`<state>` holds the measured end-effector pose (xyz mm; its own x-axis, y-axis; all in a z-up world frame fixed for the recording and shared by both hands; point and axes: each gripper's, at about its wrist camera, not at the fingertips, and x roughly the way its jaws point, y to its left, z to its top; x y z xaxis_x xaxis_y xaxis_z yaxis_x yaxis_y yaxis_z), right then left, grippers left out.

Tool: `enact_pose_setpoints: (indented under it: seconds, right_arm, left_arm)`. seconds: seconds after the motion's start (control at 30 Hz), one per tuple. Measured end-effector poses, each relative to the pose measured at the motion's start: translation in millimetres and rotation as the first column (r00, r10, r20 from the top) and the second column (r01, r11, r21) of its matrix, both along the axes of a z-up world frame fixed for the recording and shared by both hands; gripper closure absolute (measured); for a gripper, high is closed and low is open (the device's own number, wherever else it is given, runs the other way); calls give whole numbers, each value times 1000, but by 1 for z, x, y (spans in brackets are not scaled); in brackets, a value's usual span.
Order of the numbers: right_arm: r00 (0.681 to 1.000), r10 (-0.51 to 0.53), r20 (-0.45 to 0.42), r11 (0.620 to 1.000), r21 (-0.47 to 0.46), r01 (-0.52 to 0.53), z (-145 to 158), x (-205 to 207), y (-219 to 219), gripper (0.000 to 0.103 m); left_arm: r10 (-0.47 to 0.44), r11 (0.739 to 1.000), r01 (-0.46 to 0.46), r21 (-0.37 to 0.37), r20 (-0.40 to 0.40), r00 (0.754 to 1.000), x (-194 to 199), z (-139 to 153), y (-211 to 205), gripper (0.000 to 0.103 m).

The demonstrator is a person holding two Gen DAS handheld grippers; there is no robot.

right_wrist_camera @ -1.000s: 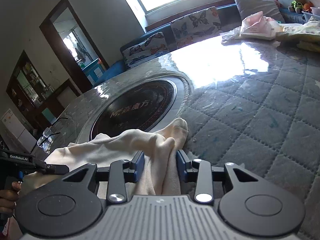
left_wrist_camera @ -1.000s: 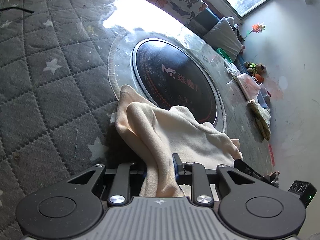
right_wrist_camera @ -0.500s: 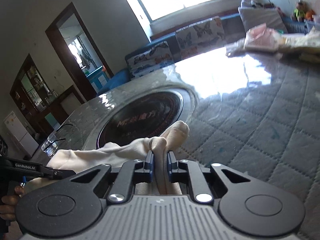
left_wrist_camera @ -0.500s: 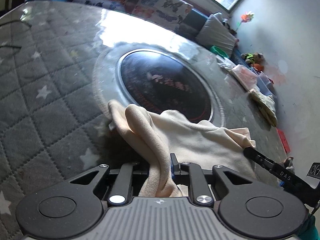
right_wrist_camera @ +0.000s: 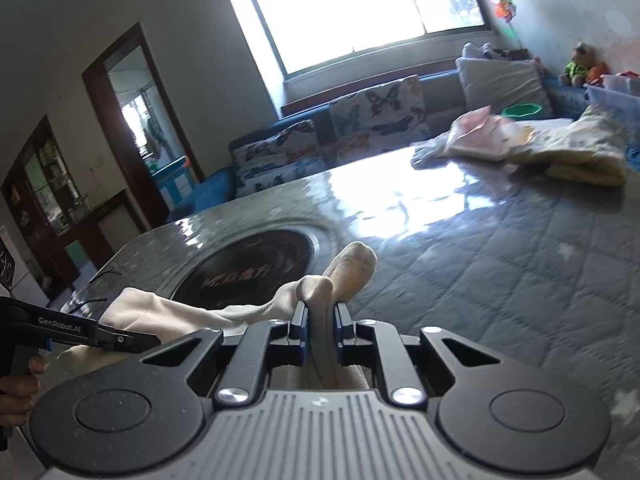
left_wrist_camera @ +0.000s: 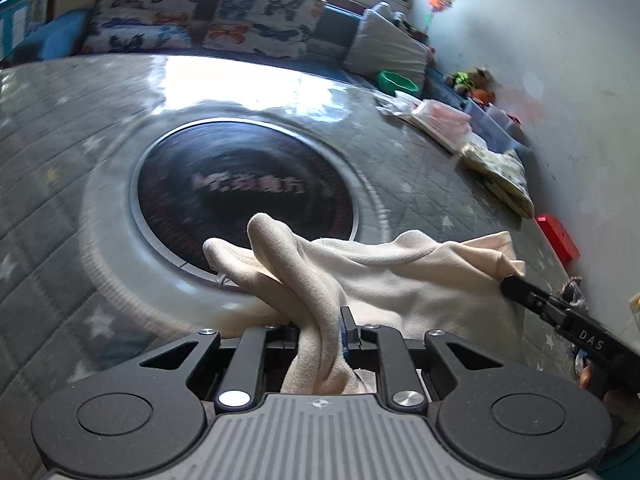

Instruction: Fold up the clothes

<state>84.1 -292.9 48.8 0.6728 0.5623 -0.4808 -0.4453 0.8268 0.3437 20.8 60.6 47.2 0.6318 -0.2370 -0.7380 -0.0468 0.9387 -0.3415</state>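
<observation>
My left gripper [left_wrist_camera: 320, 330] and right gripper [right_wrist_camera: 320, 320] each pinch the cream garment [left_wrist_camera: 400, 276], stretched between them above the quilted table [right_wrist_camera: 500, 264]. Beyond: black round hotplate [left_wrist_camera: 244, 188], butterfly cushions [right_wrist_camera: 360, 120], window [right_wrist_camera: 360, 4].

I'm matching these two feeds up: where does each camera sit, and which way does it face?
Left wrist: on the left gripper, facing the sofa and right-hand wall; the right gripper shows.
Right wrist: on the right gripper, facing window and doorway; the left gripper and a hand show.
Shared: cream garment, round black inset.
</observation>
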Motion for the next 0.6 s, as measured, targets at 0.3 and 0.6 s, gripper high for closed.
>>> enact_pose_setpoints:
  seconds: [0.3,0.6]
  right_arm:
    - [995,-90,46,995,-47,92,17,18,-36,94]
    - [973,-201,112,972,-100,212,34,47,-75,94]
  left_arm:
    - [-87,995,87,52,13,996,51,6,-51,85]
    - [-175,982,172,83,23,984,108,10,-108,85]
